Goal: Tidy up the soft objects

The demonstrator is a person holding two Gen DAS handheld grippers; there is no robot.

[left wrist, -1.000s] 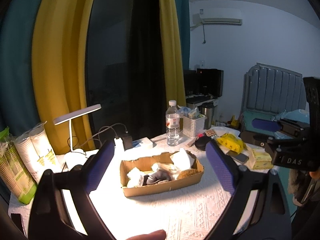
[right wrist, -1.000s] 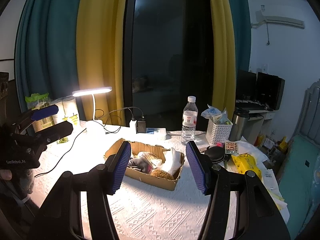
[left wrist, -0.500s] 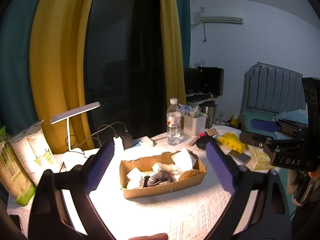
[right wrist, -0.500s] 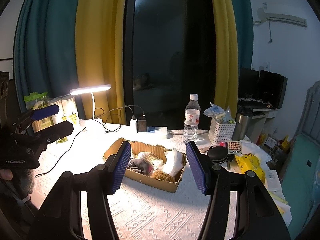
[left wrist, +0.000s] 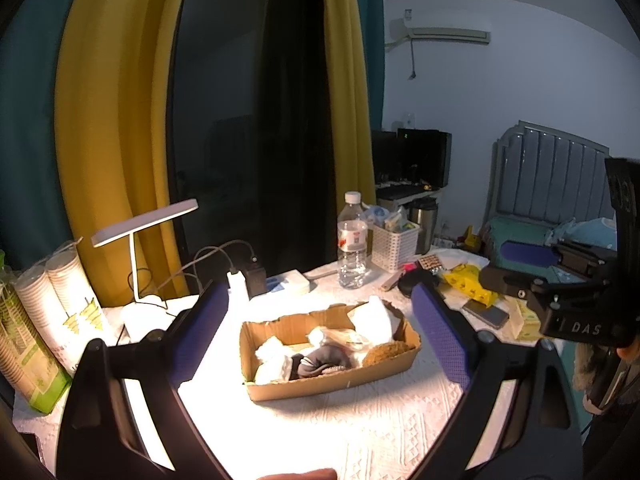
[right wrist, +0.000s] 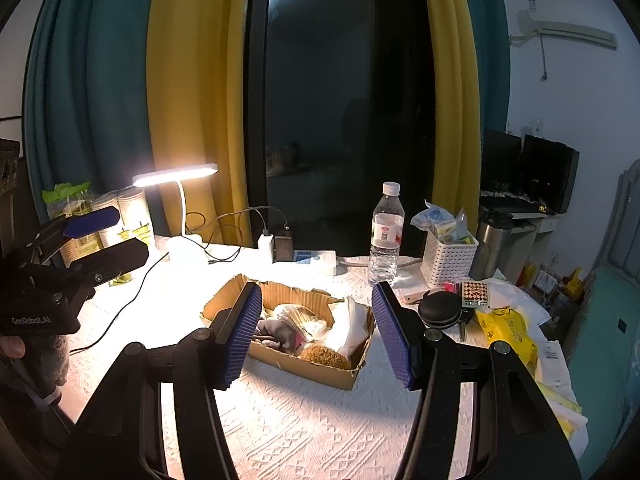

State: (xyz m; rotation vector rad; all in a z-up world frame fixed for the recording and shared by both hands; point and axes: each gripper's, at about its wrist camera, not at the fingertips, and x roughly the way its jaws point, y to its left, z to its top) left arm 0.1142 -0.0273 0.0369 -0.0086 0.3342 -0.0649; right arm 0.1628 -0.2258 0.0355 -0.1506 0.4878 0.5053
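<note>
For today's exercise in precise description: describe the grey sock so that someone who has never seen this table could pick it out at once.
Find the shallow cardboard box in the middle of the white tablecloth, in front of the lit desk lamp. Inside it, the grey sock lies crumpled toward the lamp side. It is the only dark grey item there, beside white cloths and a round brown sponge.

A home bedroom: bed headboard (left wrist: pixel 552 172), curtains (right wrist: pixel 188 100), air conditioner (left wrist: pixel 448 34).
</note>
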